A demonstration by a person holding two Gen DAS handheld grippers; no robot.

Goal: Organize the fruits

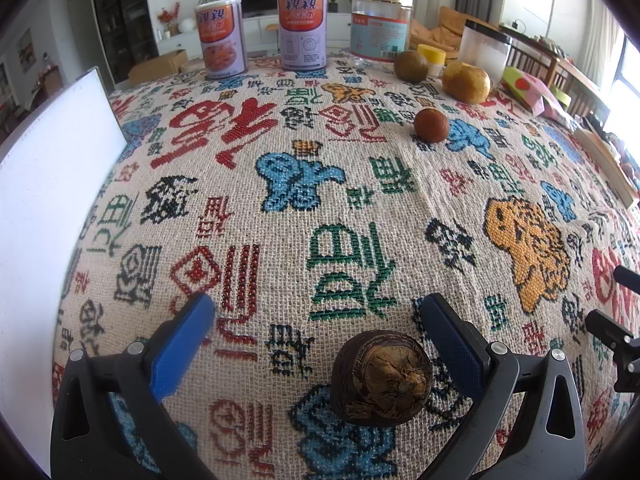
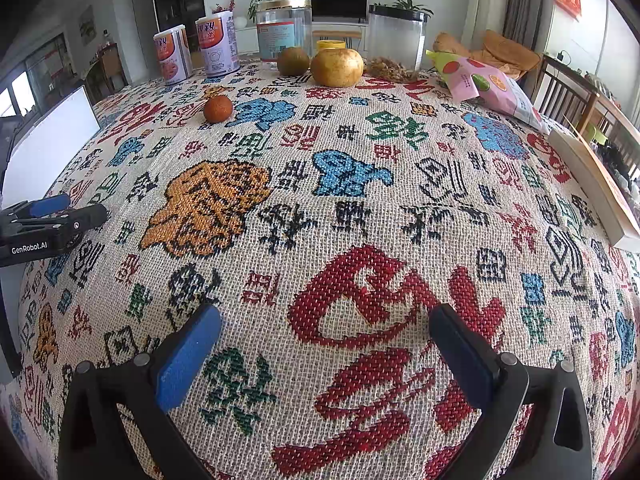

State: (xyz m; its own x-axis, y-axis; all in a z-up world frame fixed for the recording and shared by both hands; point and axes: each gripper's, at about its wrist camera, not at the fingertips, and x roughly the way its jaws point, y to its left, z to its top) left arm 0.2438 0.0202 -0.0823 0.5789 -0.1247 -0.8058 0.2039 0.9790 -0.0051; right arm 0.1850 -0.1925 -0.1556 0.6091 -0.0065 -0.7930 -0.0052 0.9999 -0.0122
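Note:
A dark brown round fruit [image 1: 382,378] lies on the patterned cloth between the open fingers of my left gripper [image 1: 316,324], closer to its right finger, not gripped. A small orange-brown fruit [image 1: 431,125] [image 2: 217,109] sits mid-table. A yellow-brown fruit [image 1: 465,82] [image 2: 337,67] and a green-brown fruit [image 1: 410,65] [image 2: 293,61] sit at the far edge by the jars. My right gripper [image 2: 326,334] is open and empty above the cloth. The left gripper also shows at the left edge of the right wrist view [image 2: 48,210].
Two cans [image 1: 221,42] [image 1: 302,34], a clear labelled jar [image 1: 380,24], a frosted container [image 1: 484,50] and a yellow lid [image 1: 431,56] stand along the far edge. A white board [image 1: 48,200] is at left. A pink snack bag [image 2: 488,84] and a box [image 2: 596,184] lie at right.

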